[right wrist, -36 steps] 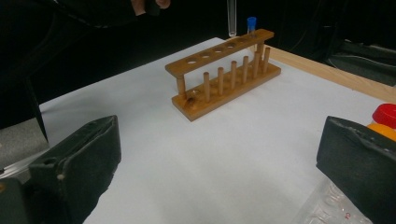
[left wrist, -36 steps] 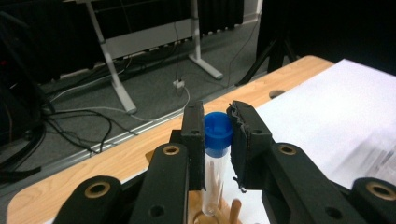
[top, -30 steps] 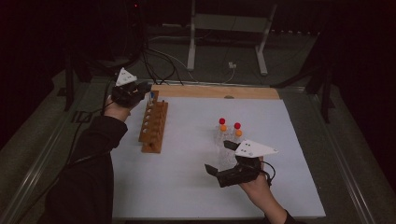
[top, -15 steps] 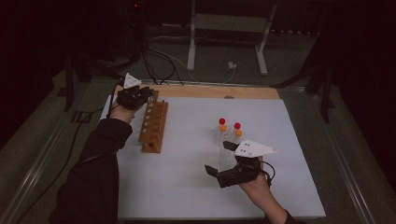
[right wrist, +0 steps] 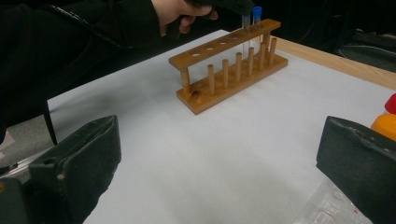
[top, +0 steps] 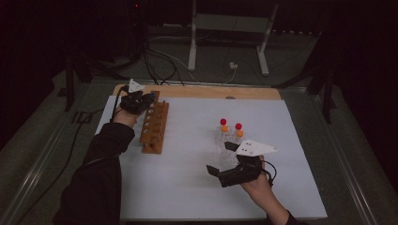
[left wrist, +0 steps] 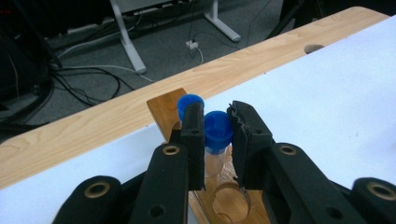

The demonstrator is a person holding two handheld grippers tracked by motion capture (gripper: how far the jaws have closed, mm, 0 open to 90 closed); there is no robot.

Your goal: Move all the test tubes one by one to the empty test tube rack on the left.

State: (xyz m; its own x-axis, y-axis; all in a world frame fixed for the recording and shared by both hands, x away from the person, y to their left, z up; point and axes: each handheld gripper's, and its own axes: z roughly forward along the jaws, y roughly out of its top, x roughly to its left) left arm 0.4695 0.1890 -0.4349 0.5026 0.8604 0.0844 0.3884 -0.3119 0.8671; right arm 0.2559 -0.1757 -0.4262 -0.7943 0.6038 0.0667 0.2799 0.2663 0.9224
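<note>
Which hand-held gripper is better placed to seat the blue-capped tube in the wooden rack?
Left. The left hand-held gripper is shut on the blue-capped tube, directly over the wooden rack. The right hand-held gripper stands open beside the loose tubes, far from the rack.

1. A white sheet lies on the pale wooden counter and leaves a strip of it bare along the far edge.
2. A brown wooden test-tube rack stands on the sheet's left part, running from near to far.
3. Two blue-capped clear tubes stand upright in the rack's far end, one just behind the other.
4. The left gripper is at that far end, its fingers on either side of the nearer tube's cap.
5. Clear tubes with red and orange caps stand right of the rack, well apart from it.
6. The right gripper is just in front of those tubes.
</note>
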